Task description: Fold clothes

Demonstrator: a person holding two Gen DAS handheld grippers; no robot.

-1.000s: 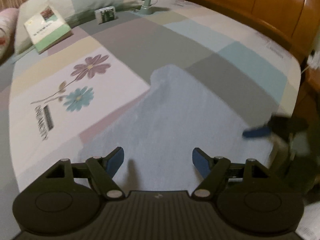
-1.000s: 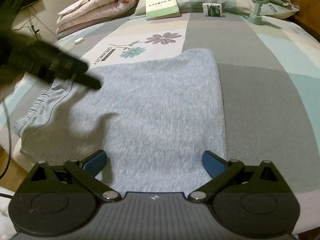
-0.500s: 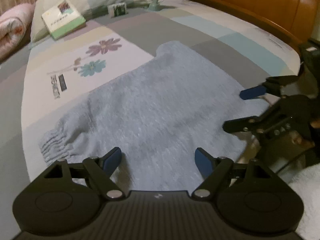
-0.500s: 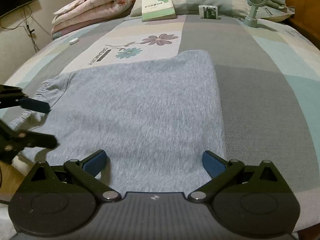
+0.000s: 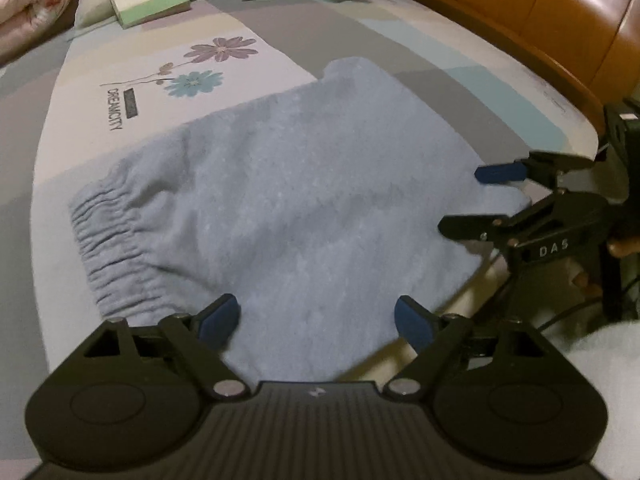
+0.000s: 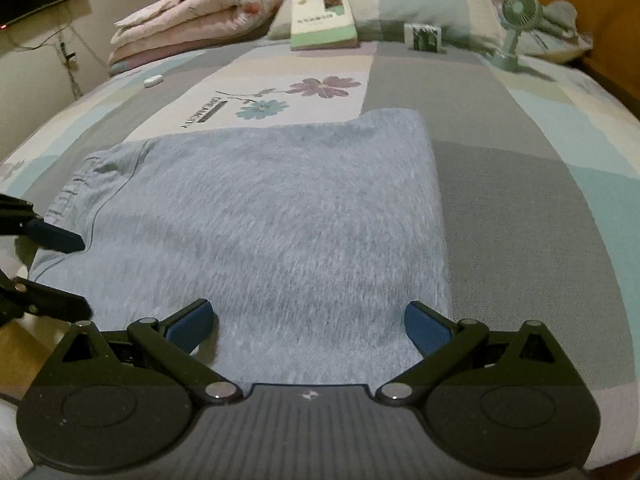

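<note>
Beyond both wide-apart tongs, left [image 5: 316,320] and right [image 6: 308,324], the garment [image 6: 272,216] lies flat, book [image 6: 322,16] and fan [image 6: 516,20] well behind.

The garment [image 6: 264,216] lies flat on the bed [image 6: 520,208], both grippers at its near edge, while book [image 6: 322,16], small box [image 6: 423,38] and fan [image 6: 516,28] sit behind, apparently against the pillow [image 6: 424,4].

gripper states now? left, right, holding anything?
Left gripper: open, holding nothing, over the near edge of the blue garment.
Right gripper: open, holding nothing, over the same garment.
</note>
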